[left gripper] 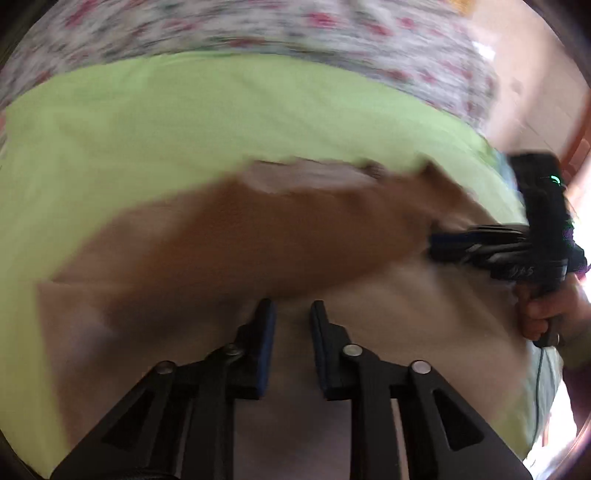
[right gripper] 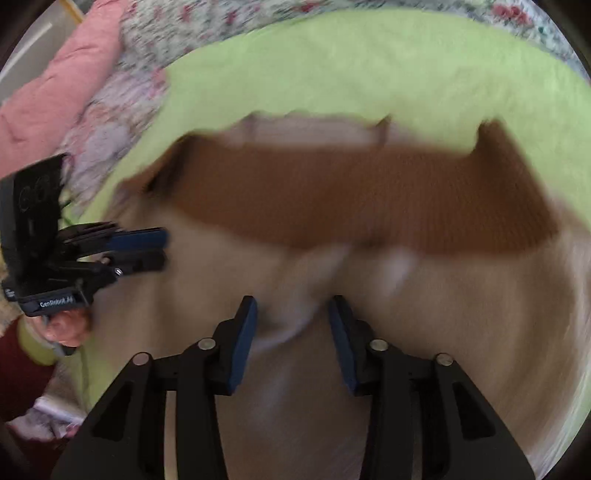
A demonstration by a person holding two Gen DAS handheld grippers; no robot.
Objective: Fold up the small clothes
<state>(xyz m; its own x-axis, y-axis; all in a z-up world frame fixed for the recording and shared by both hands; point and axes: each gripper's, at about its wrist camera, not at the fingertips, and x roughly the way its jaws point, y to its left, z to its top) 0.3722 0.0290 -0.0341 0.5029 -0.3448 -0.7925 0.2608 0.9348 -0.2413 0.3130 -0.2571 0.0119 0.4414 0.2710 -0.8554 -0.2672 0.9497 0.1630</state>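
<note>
A small garment with a brown band [left gripper: 258, 236] over a beige body [left gripper: 369, 295] lies spread on a lime green sheet [left gripper: 221, 110]; both views are blurred. My left gripper [left gripper: 293, 314] hovers over the beige part, its blue-padded jaws a narrow gap apart with only cloth seen below. My right gripper [right gripper: 291, 310] stands wider over the beige cloth [right gripper: 461, 295], below the brown band [right gripper: 369, 195]. A raised fold of that cloth runs into the gap, and the pads do not press on it. Each gripper shows in the other view: right gripper [left gripper: 434, 245], left gripper [right gripper: 164, 247].
The green sheet [right gripper: 369, 66] lies on a floral bedspread [left gripper: 369, 33] [right gripper: 122, 103]. A pink quilt [right gripper: 74, 85] is bunched at the far left. A person's hand [left gripper: 546, 314] holds the right gripper's handle, another hand [right gripper: 70, 328] the left one's.
</note>
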